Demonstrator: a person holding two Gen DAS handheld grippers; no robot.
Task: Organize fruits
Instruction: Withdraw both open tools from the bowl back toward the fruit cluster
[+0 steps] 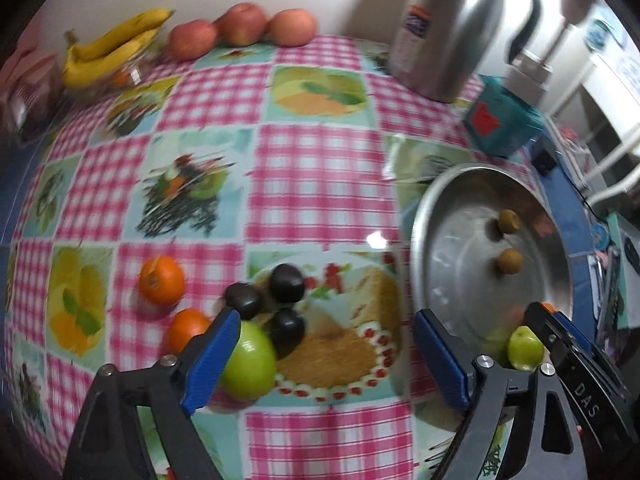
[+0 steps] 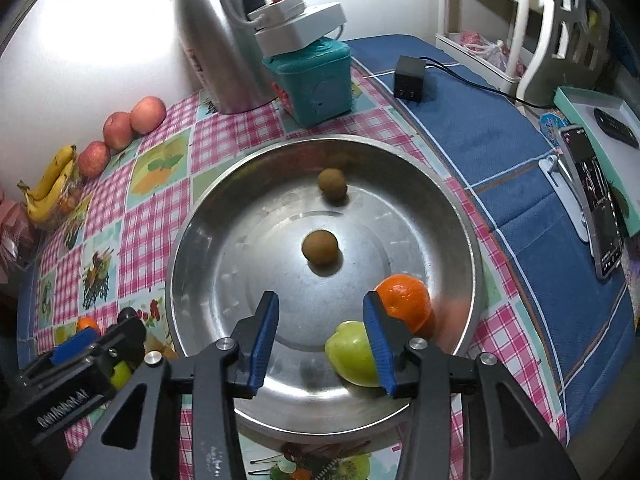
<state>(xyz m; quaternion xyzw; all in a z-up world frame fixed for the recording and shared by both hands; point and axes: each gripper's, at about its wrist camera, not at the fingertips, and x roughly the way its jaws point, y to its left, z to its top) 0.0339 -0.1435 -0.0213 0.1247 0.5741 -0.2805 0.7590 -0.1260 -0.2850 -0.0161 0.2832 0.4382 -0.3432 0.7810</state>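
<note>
white wall (image 2: 100,40) behind table, pink-check fruit-print tablecloth (image 1: 320,168), blue cloth (image 2: 500,152) along right edge, white shelf rack (image 2: 528,20) beyond, bright glare on wall

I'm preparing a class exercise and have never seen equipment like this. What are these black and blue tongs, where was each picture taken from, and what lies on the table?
Each picture comes from a camera fixed on a hand-held gripper, looking forward along its two blue-padded fingers. A person holds one in each hand.

The left view shows the left gripper open over a checked tablecloth. Below it lie two oranges, three dark plums and a green apple. Bananas and peaches sit along the far edge.

The right view shows the right gripper open over a metal bowl. In the bowl lie two brown kiwis, an orange and a green apple. Neither gripper holds anything.
</note>
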